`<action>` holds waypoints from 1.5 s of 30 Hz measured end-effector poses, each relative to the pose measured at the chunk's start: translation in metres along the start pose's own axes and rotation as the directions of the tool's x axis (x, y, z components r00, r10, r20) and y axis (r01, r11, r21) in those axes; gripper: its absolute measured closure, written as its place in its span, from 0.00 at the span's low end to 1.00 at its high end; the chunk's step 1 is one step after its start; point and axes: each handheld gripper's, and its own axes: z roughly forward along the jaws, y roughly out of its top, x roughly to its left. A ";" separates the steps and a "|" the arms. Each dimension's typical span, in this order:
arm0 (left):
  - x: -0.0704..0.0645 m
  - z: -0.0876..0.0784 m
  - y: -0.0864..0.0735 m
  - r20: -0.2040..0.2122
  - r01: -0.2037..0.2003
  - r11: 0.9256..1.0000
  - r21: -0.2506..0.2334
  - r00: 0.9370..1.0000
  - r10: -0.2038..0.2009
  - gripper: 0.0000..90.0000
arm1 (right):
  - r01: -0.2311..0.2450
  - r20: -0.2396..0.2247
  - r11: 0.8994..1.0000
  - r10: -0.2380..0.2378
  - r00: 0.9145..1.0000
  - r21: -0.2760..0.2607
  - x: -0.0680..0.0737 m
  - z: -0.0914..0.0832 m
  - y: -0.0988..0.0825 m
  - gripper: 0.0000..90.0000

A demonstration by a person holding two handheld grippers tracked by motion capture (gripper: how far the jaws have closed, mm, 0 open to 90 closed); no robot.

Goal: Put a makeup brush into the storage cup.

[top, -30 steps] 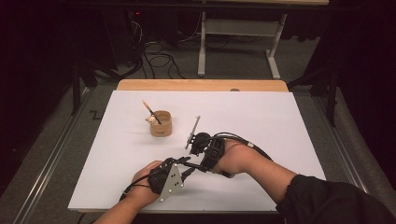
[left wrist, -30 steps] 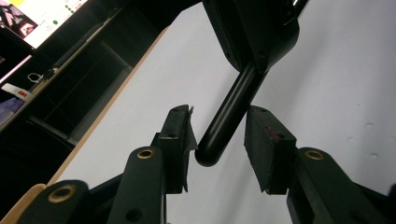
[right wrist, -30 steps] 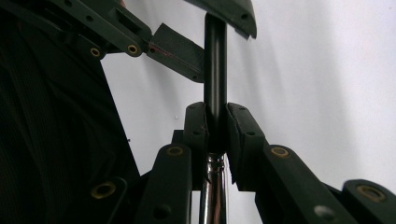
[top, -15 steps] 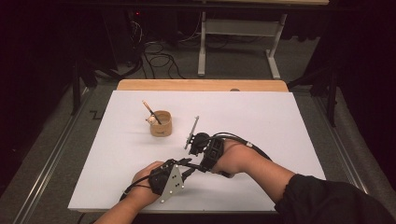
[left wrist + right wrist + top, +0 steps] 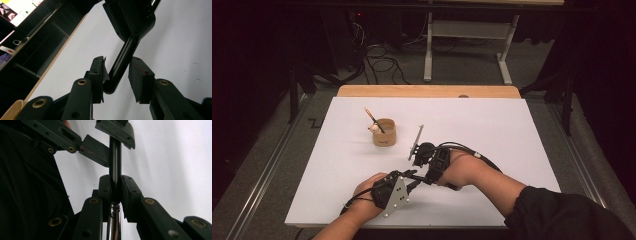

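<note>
Right gripper (image 5: 115,186) clamps a slim pen (image 5: 115,162), black barrel with chrome end, low over the white table (image 5: 492,125) near its front edge; left gripper (image 5: 117,75) jaws spread around the black end.

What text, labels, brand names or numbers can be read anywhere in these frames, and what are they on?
None can be read.
Lit screen, top left of the left gripper view: coloured marks and panels, too blurred to read.
Wooden cup on the white table: a dark mark on its side, too small to tell.
Left gripper, right gripper and the black pen they hold: no visible lettering.
</note>
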 end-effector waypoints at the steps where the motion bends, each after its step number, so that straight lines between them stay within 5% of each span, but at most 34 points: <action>1: 0.000 0.000 0.000 -0.001 -0.001 1.000 0.000 1.000 0.001 0.74 | 0.002 0.001 1.000 -0.002 1.000 -0.002 0.000 0.000 0.000 0.89; 19: -0.002 0.000 0.001 0.031 -0.043 0.999 -0.006 0.999 0.043 0.87 | -0.002 0.023 0.999 0.003 1.000 -0.048 -0.003 -0.008 -0.002 0.81; 45: 0.001 0.000 0.000 0.033 -0.028 1.000 0.005 0.999 0.028 0.88 | -0.013 0.032 0.997 0.016 0.999 -0.070 -0.012 -0.021 -0.010 0.62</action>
